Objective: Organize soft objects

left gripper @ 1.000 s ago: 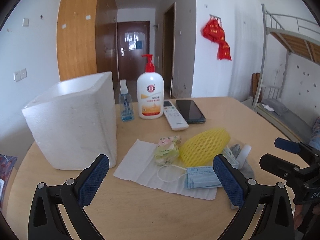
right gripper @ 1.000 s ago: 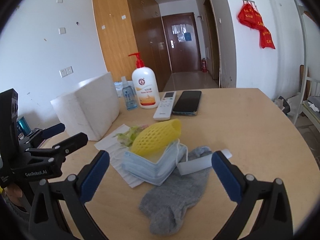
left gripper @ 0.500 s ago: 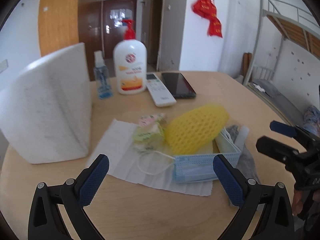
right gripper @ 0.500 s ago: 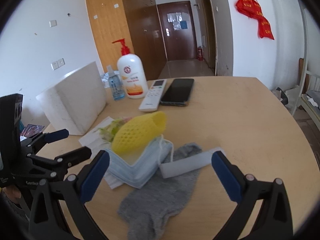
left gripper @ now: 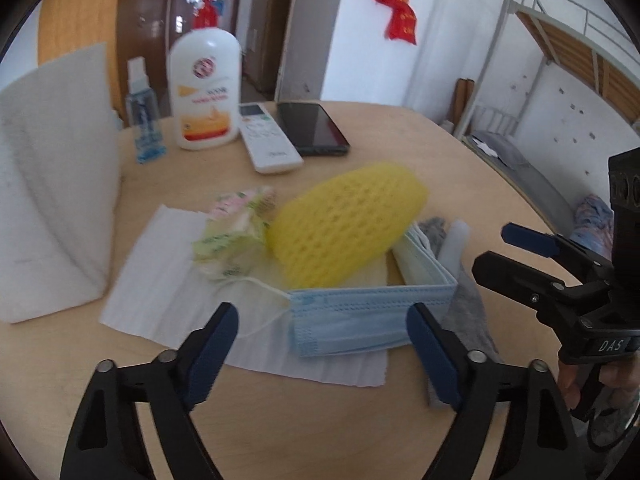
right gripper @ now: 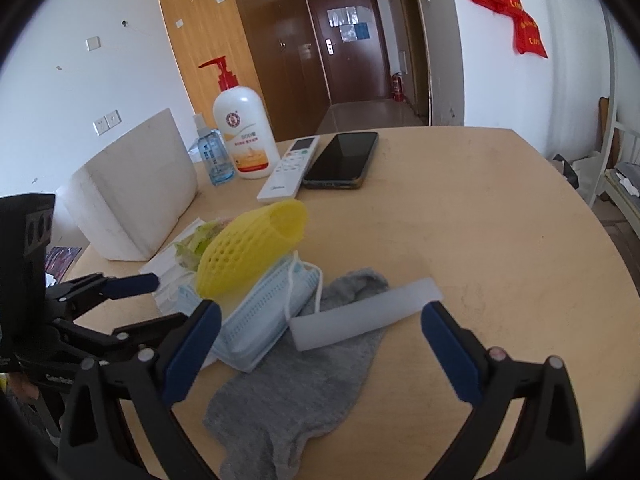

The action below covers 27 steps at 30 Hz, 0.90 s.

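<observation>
A pile of soft things lies mid-table. A yellow foam net (left gripper: pixel 344 220) (right gripper: pixel 250 248) rests on a stack of blue face masks (left gripper: pixel 368 316) (right gripper: pixel 264 316). A grey sock (right gripper: pixel 296 384) (left gripper: pixel 468 316) lies under a white foam strip (right gripper: pixel 364 314). A tissue packet (left gripper: pixel 234 228) sits on a white paper towel (left gripper: pixel 172 280). My left gripper (left gripper: pixel 322 344) is open and empty, just before the masks. My right gripper (right gripper: pixel 320 348) is open and empty, over the sock and strip.
A white foam box (left gripper: pixel 52 200) (right gripper: pixel 132 188) stands at the left. Behind the pile are a lotion pump bottle (left gripper: pixel 204 92) (right gripper: pixel 244 132), a small spray bottle (left gripper: pixel 144 120), a remote (left gripper: pixel 268 136) (right gripper: pixel 290 168) and a phone (left gripper: pixel 312 128) (right gripper: pixel 342 160). A bunk bed (left gripper: pixel 560 80) stands right.
Both grippers have moved forward and down toward the pile, which now looks larger. Both stay open. The objects on the table have not moved.
</observation>
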Each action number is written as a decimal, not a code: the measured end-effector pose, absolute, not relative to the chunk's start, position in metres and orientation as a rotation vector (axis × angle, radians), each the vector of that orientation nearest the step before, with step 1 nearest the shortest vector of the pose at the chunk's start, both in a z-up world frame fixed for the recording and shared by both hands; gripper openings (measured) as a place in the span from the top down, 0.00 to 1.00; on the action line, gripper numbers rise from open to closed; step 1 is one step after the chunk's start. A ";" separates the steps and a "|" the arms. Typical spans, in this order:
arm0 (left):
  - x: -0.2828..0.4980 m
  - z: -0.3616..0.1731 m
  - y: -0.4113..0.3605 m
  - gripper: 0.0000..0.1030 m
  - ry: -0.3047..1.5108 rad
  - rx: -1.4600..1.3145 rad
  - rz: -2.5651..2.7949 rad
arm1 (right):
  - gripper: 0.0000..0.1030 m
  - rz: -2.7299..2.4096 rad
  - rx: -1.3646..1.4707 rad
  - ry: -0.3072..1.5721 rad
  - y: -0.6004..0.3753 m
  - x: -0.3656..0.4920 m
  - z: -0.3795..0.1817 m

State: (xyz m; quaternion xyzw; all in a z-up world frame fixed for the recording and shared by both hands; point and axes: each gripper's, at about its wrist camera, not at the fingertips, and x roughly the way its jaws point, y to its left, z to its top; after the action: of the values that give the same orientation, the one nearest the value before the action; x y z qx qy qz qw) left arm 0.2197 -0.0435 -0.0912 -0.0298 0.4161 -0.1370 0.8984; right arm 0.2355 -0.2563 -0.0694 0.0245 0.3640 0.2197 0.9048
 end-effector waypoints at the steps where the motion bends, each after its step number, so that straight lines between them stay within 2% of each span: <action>1: 0.220 -0.093 -0.045 0.23 0.868 -0.062 -0.294 | 0.02 0.455 0.056 0.752 -0.258 0.235 -0.070; 7: 0.226 -0.100 -0.056 0.30 0.910 -0.059 -0.353 | 0.01 0.469 0.080 0.746 -0.262 0.233 -0.068; 10: 0.228 -0.102 -0.060 0.43 0.917 -0.057 -0.369 | 0.01 0.474 0.086 0.745 -0.262 0.233 -0.069; 11: 0.229 -0.104 -0.062 0.53 0.922 -0.058 -0.382 | 0.01 0.477 0.084 0.745 -0.262 0.233 -0.069; 18: 0.234 -0.111 -0.065 0.78 0.954 -0.055 -0.388 | 0.02 0.479 0.088 0.763 -0.267 0.236 -0.072; 19: 0.234 -0.111 -0.065 0.87 0.952 -0.050 -0.390 | 0.02 0.475 0.087 0.767 -0.267 0.237 -0.073; 20: 0.233 -0.112 -0.066 0.92 0.952 -0.050 -0.401 | 0.02 0.468 0.089 0.771 -0.268 0.238 -0.073; 27: 0.225 -0.108 -0.068 0.97 0.934 -0.064 -0.494 | 0.01 0.438 0.105 0.786 -0.276 0.238 -0.075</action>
State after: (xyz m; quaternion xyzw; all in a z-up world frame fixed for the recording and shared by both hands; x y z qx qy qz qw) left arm 0.2247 -0.0675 -0.1076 -0.0304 0.4454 -0.2357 0.8632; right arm 0.2385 -0.2761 -0.0748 0.0507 0.3797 0.2116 0.8992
